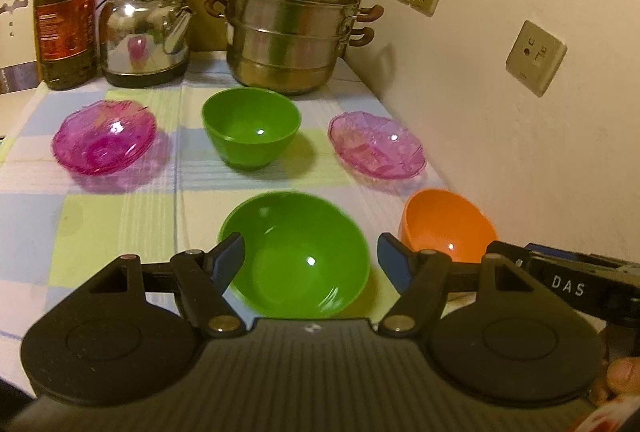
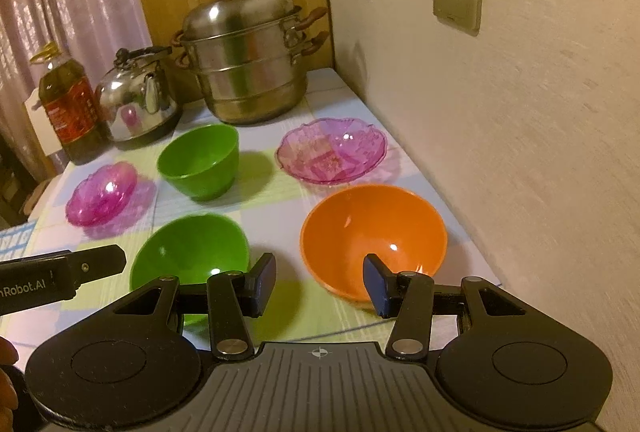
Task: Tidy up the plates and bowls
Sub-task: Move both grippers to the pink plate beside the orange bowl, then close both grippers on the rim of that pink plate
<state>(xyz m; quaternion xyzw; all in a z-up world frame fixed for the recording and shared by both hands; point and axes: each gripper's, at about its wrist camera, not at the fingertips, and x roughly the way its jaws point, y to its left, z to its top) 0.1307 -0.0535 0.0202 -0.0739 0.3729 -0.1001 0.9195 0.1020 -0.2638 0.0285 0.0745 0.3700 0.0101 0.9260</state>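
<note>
On the table (image 1: 120,216): two green bowls (image 1: 295,252), one orange bowl (image 2: 374,238) partly hidden, two pink plates (image 1: 105,138); left hand-held gripper (image 1: 311,258) and right hand-held gripper (image 2: 319,286) gape empty.

left gripper (image 1: 310,259) jaws wide apart, nothing between; big green bowl (image 1: 295,254) just ahead, orange bowl (image 1: 447,225) to its right, small green bowl (image 1: 251,127) further ahead.
</note>
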